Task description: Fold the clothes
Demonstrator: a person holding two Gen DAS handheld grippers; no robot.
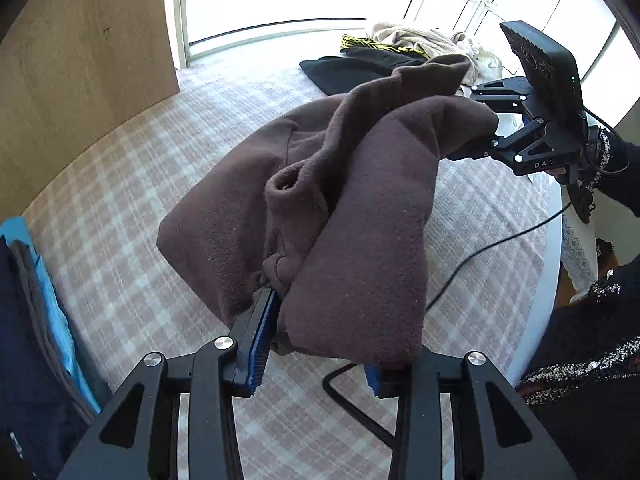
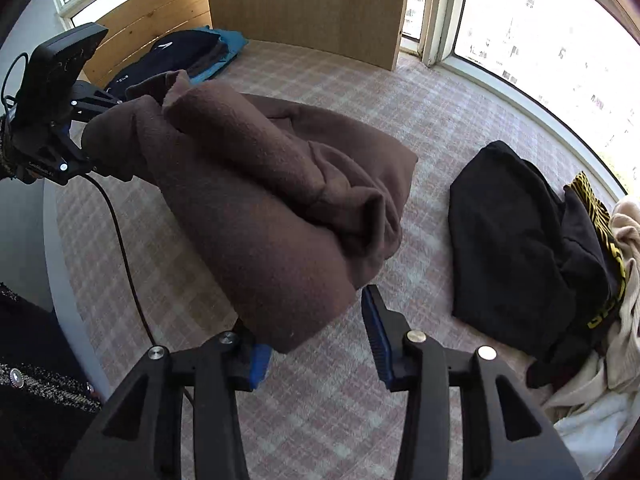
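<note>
A thick brown fleece garment [image 1: 360, 200] [image 2: 260, 200] is bunched in folds, its near edge lifted off the checked tablecloth [image 1: 120, 200] and its far part resting on it. My left gripper [image 1: 320, 332] is shut on one end; the left pad presses into the bundle and cloth covers the right finger. In the right wrist view the same gripper [image 2: 100, 132] is buried in the fleece. At the other end is my right gripper [image 2: 308, 312] [image 1: 468, 124]. There the fleece lies over the left finger, and the right pad [image 2: 376, 332] stands bare, just clear of the cloth.
A heap of unfolded clothes lies by the window: a black garment [image 2: 512, 240] [image 1: 340, 72], a black-and-yellow one [image 2: 600, 216] and cream ones [image 2: 624, 240]. Folded navy and blue clothes [image 2: 180, 52] [image 1: 24, 320] are stacked beside a wooden panel [image 2: 304, 4]. A black cable [image 2: 120, 240] crosses the table.
</note>
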